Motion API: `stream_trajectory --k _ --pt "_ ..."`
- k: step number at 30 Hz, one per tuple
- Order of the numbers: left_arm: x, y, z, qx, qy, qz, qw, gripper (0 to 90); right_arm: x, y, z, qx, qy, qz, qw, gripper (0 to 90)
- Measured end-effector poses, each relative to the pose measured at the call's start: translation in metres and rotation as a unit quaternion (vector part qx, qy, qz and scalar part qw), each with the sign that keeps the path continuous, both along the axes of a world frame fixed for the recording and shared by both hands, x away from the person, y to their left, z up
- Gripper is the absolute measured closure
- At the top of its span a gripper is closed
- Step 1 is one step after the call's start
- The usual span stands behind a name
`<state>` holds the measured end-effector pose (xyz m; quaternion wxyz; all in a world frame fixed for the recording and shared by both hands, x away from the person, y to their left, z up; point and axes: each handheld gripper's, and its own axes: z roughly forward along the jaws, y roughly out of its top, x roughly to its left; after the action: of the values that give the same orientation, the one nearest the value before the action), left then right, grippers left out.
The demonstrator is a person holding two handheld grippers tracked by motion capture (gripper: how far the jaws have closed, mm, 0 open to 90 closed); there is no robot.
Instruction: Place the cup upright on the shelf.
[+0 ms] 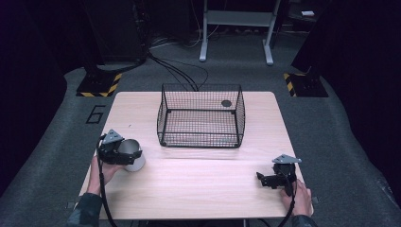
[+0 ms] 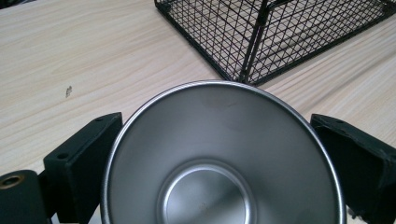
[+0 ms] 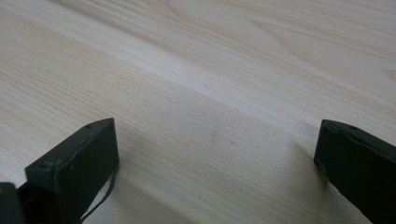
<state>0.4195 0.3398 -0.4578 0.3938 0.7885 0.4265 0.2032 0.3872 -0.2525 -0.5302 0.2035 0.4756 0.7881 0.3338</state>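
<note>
Pale table [image 1: 198, 179]: left gripper [image 1: 116, 150] clamps a steel cup [image 1: 130, 153] near the basket [image 1: 201, 116]; right gripper [image 1: 276, 177] gapes empty. Smooth metal might slip if squeezed loosely.

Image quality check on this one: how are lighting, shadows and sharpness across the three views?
High view: table evenly lit, surrounding floor dark, slightly soft overall. Left gripper view: steel cup shows soft reflections without harsh glare; wire basket stays fairly sharp. Right gripper view: faint shadows beside the jaws, wood grain clear.
</note>
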Motion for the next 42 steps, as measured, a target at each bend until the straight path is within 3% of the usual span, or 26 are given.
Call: stream_trajectory --k 9,10,12,28,42 --pt "0.0 0.001 0.001 -0.002 0.0 -0.004 1.0 6.5 0.0 0.0 0.0 0.0 0.0 0.0 1.0 0.0" --pt "0.0 0.0 0.0 -0.005 -0.007 -0.003 1.0 6.5 0.0 0.0 0.0 0.0 0.0 0.0 1.0 0.0" --pt "-0.001 0.001 0.002 -0.004 0.0 -0.007 1.0 6.5 0.0 0.0 0.0 0.0 0.0 0.0 1.0 0.0" --pt "-0.011 -0.007 0.021 -0.005 -0.011 -0.022 0.9997 6.5 0.0 0.0 0.0 0.0 0.0 0.0 1.0 0.0" --pt "-0.02 -0.024 0.034 -0.004 -0.023 -0.056 0.9981 6.5 0.0 0.0 0.0 0.0 0.0 0.0 1.0 0.0"
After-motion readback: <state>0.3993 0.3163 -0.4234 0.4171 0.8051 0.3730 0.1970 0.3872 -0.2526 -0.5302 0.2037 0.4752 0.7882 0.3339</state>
